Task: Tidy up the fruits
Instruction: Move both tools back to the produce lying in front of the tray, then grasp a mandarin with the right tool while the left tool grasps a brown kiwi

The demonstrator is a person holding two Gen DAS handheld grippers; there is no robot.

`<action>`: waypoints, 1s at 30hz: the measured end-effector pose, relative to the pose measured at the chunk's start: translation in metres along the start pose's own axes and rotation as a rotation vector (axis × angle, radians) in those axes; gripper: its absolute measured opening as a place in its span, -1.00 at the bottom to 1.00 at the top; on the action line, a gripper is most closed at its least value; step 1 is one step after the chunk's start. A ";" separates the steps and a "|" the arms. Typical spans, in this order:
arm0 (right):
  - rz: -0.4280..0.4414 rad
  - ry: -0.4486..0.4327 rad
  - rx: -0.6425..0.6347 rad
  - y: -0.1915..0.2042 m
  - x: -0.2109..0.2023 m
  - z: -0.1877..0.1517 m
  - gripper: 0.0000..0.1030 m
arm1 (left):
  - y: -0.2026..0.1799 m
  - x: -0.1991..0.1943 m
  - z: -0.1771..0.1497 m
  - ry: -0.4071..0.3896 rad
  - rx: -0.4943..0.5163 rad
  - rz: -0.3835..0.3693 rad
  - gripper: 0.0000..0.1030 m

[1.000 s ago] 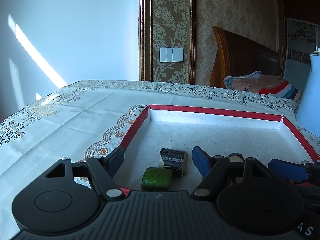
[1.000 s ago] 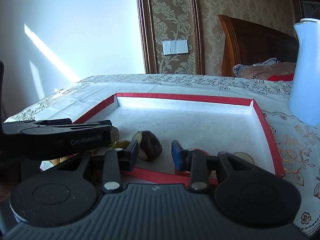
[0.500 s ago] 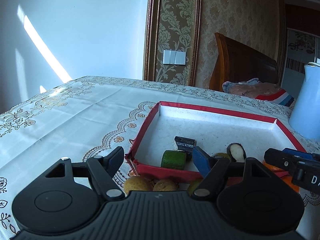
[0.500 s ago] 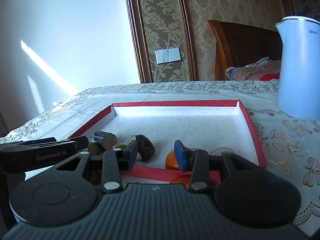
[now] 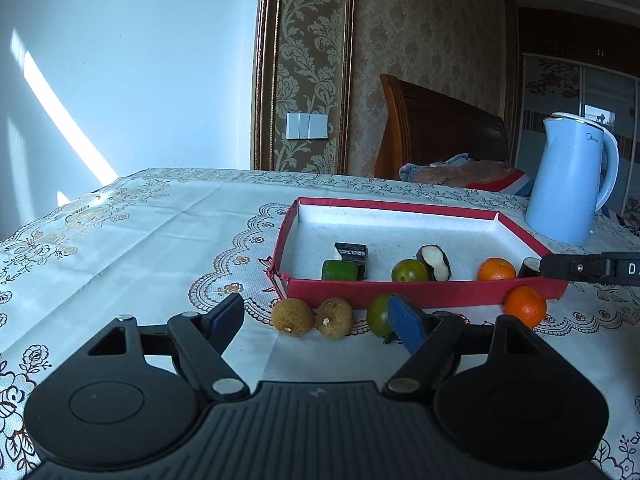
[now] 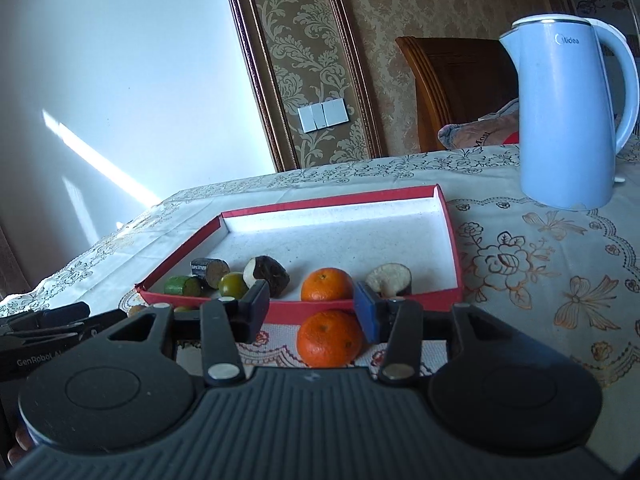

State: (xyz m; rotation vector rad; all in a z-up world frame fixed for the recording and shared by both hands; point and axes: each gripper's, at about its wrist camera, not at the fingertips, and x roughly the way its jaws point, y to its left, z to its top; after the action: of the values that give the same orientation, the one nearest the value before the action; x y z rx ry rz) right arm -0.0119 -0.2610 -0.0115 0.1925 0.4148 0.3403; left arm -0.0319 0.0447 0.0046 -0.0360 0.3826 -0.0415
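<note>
On the tablecloth (image 5: 132,240) the left gripper (image 5: 316,318) hovers low before the near wall of the red tray (image 5: 424,294), its jaws standing wide and having just been opening further; nothing is gripped, though two brown lychees (image 5: 292,316) lie on the cloth in the gap between its fingers, just outside the tray's near left corner, and a green fruit (image 5: 378,314) sits beside them, partly behind the blue pad of the right-hand finger; inside the tray, near the near wall, from left to right: a green block (image 5: 339,270) with a dark piece (image 5: 351,251) behind it, a green round fruit (image 5: 409,271), a dark fruit with a white cut face (image 5: 434,262), an orange (image 5: 496,269), and a pale cut piece (image 6: 388,278) towards the near right corner; a second orange (image 6: 329,338) rests on the cloth outside the near wall; the right gripper (image 6: 308,310) is partly open around it, its jaws just having been opening, the blue pad looks close against the fruit's right side while the other finger stands clear of it, so it is not clamped; beyond the tray's far right corner a blue kettle (image 6: 568,120) stands upright on the cloth.
</note>
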 end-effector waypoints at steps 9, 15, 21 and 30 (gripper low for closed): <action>-0.013 0.079 -0.033 -0.005 -0.007 -0.018 -0.13 | 0.007 0.008 0.000 0.043 -0.041 0.007 0.68; -0.050 0.133 -0.092 0.008 0.014 -0.013 -0.14 | 0.007 0.008 -0.001 0.046 -0.036 0.003 0.68; -0.087 0.163 -0.148 0.019 0.034 -0.011 -0.14 | 0.006 0.008 -0.001 0.049 -0.031 -0.007 0.68; -0.097 0.202 -0.126 0.013 0.048 -0.011 -0.12 | -0.005 0.008 0.000 0.042 0.029 -0.030 0.68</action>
State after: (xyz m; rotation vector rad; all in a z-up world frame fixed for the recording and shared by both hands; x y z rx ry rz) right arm 0.0209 -0.2306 -0.0354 0.0147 0.5978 0.2899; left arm -0.0249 0.0390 0.0018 -0.0122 0.4238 -0.0777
